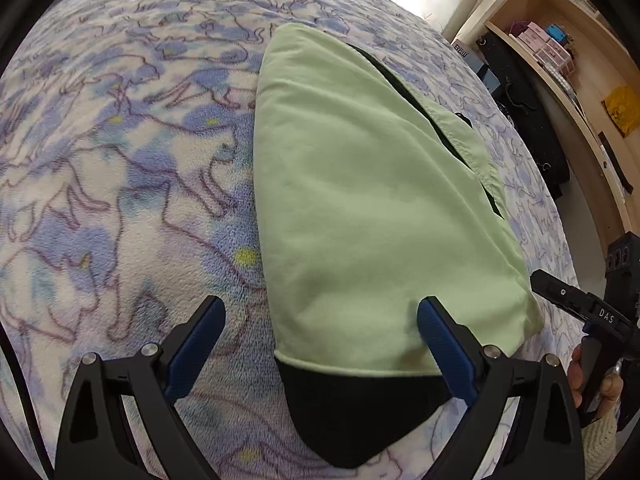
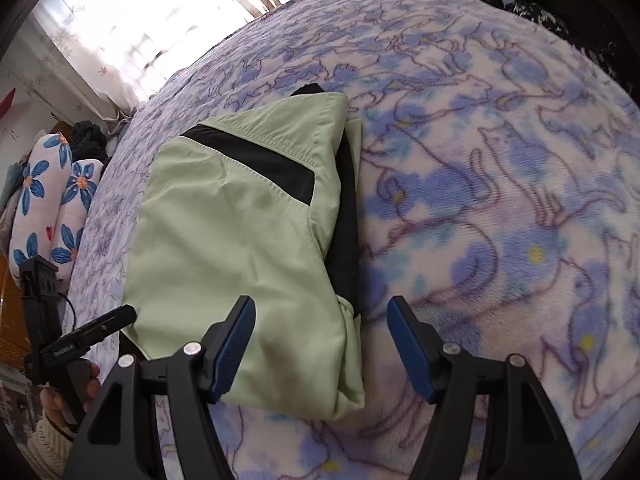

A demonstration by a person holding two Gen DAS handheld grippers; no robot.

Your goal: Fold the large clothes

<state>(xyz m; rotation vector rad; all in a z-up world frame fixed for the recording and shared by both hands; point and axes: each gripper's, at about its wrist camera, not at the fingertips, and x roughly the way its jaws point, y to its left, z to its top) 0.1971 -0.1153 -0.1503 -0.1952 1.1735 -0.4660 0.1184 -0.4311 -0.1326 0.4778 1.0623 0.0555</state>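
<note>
Pale green fabric with black trim, a folded garment (image 1: pixel 360 208), fills the middle of the left wrist view, lying flat on a fleece blanket (image 1: pixel 120 160) printed with blue and purple animal outlines. The garment tapers away toward the top of the picture, a black strip runs along its right edge, and a black panel shows at its near end. The left gripper (image 1: pixel 320 340) stands wide apart and holds nothing: its left blue pad (image 1: pixel 192 356) is over bare blanket, its right blue pad (image 1: pixel 448 352) is over the green cloth near the black panel, and whether either touches the surface cannot be told. At the right edge the other gripper's black body (image 1: pixel 592 312) comes in, with a hand (image 1: pixel 596 384) on its handle, and beyond it stand wooden shelves (image 1: pixel 560 40) with small boxes. In the right wrist view the same garment (image 2: pixel 240 220) lies left of centre on the blanket (image 2: pixel 500 160), a diagonal black band across its upper part and a dark fold down its right side. The right gripper (image 2: pixel 320 344) is also spread wide and empty, straddling the garment's near right corner: its left pad (image 2: pixel 236 344) is over the green cloth, its right pad (image 2: pixel 412 348) over blanket. At the left edge are flowered pillows (image 2: pixel 48 200), a bright curtained window (image 2: pixel 140 12), and the left gripper's body in a hand (image 2: pixel 68 392).
</note>
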